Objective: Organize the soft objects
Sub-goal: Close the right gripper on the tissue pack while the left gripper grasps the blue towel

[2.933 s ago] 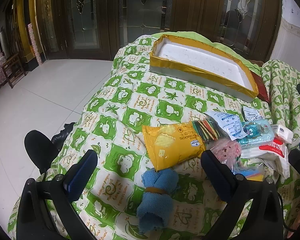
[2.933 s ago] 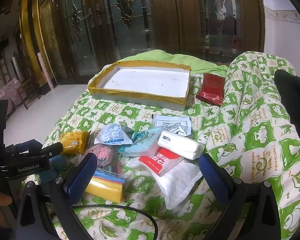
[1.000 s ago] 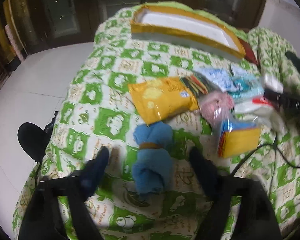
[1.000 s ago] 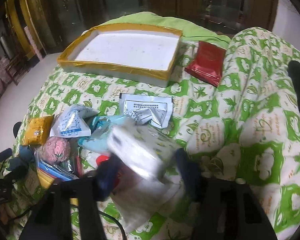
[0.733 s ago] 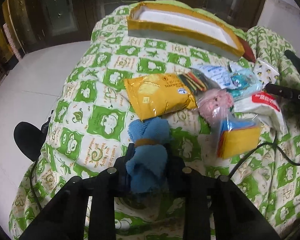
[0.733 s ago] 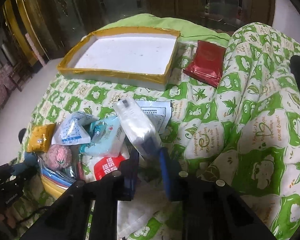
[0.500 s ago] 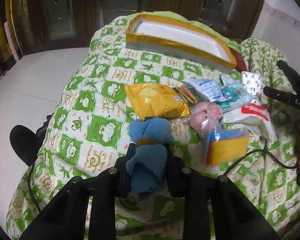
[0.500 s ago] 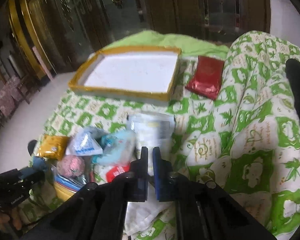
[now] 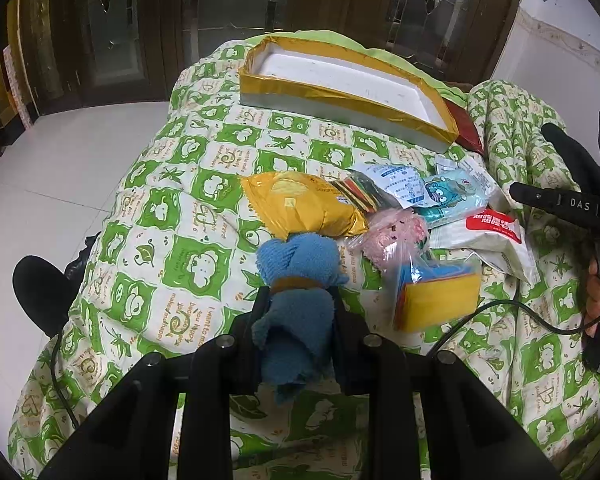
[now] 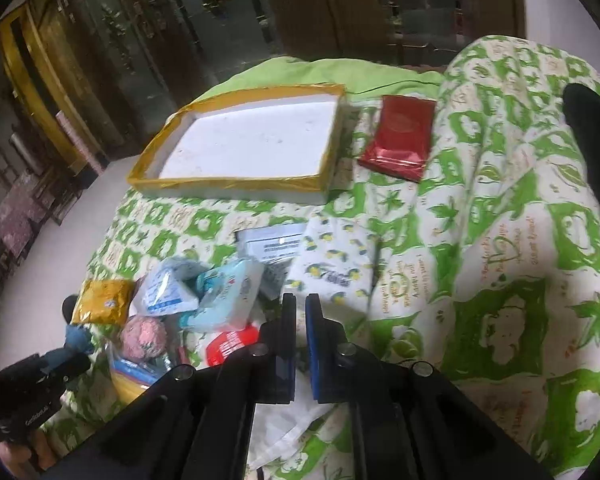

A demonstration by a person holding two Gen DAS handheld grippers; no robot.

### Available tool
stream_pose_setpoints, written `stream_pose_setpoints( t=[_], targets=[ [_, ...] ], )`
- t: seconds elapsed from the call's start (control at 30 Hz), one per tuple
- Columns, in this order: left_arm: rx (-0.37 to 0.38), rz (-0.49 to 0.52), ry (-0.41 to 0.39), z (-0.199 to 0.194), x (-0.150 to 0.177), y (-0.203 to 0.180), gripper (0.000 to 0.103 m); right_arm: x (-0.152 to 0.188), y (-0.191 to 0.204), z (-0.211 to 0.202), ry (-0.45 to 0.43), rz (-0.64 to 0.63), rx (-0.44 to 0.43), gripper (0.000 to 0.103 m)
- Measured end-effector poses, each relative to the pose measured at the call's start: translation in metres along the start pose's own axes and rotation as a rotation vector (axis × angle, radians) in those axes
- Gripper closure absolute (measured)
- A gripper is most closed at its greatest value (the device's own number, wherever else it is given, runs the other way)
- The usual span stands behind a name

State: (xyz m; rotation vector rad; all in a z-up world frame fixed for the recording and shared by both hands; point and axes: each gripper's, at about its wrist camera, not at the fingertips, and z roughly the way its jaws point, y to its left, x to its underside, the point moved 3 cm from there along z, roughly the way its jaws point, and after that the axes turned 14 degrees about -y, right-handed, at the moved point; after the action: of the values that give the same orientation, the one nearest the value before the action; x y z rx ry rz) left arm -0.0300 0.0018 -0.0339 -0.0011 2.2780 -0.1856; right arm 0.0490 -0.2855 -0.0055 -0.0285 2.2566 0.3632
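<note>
In the left wrist view my left gripper (image 9: 298,304) is shut on a rolled blue towel (image 9: 295,280) with a brown band, held just above the green-and-white quilt (image 9: 187,264). Seen from the right wrist, my right gripper (image 10: 300,312) is shut, pinching the near edge of a white tissue pack (image 10: 336,268) printed with lemons. The pack sticks out past the fingertips over the quilt. A white tray with a gold rim (image 10: 235,178) lies at the far end, with nothing in it.
A pile lies mid-quilt: yellow snack bag (image 9: 300,208), pink ball in plastic (image 9: 392,232), yellow sponge pack (image 9: 436,296), pale blue wipes (image 9: 448,196), white bag with red label (image 9: 492,232). A red pouch (image 10: 400,136) lies right of the tray. A black cable (image 9: 500,308) crosses the quilt.
Both grippers went from open to shut, the left on the blue towel, the right on the tissue pack. The right gripper rose a little and the pack turned its lemon face up.
</note>
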Motion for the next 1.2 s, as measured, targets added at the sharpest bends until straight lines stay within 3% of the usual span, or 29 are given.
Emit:
stream_pose_setpoints(
  t=[0.03, 0.1, 0.17, 0.3, 0.47, 0.7, 0.8, 1.2],
  targets=[
    [0.003, -0.001, -0.001, 0.000, 0.000, 0.000, 0.078, -0.001, -0.002, -0.001, -0.003, 0.006, 0.009, 0.090],
    [0.008, -0.002, -0.002, 0.000, 0.000, 0.000, 0.077, -0.002, -0.004, 0.000, 0.001, 0.018, 0.025, 0.051],
    [0.011, -0.001, 0.000, 0.000, 0.000, 0.000, 0.078, -0.006, -0.003, 0.003, 0.007, 0.032, 0.024, 0.039],
    [0.015, 0.000, 0.006, 0.002, 0.001, -0.001, 0.077, -0.019, 0.002, 0.018, 0.048, 0.010, 0.067, 0.037],
    [0.015, -0.001, 0.009, 0.002, 0.002, -0.001, 0.077, -0.026, -0.014, 0.055, 0.150, 0.111, 0.106, 0.037],
    [0.011, 0.007, 0.027, 0.007, 0.004, -0.001, 0.077, -0.014, -0.034, 0.080, 0.210, 0.225, 0.100, 0.040],
    [0.008, 0.008, 0.027, 0.007, 0.004, -0.001, 0.077, -0.015, -0.036, 0.076, 0.191, 0.233, 0.088, 0.046],
    [0.048, -0.051, -0.013, -0.009, 0.001, 0.001, 0.078, -0.018, -0.011, 0.023, -0.008, 0.083, 0.025, 0.047]
  ],
)
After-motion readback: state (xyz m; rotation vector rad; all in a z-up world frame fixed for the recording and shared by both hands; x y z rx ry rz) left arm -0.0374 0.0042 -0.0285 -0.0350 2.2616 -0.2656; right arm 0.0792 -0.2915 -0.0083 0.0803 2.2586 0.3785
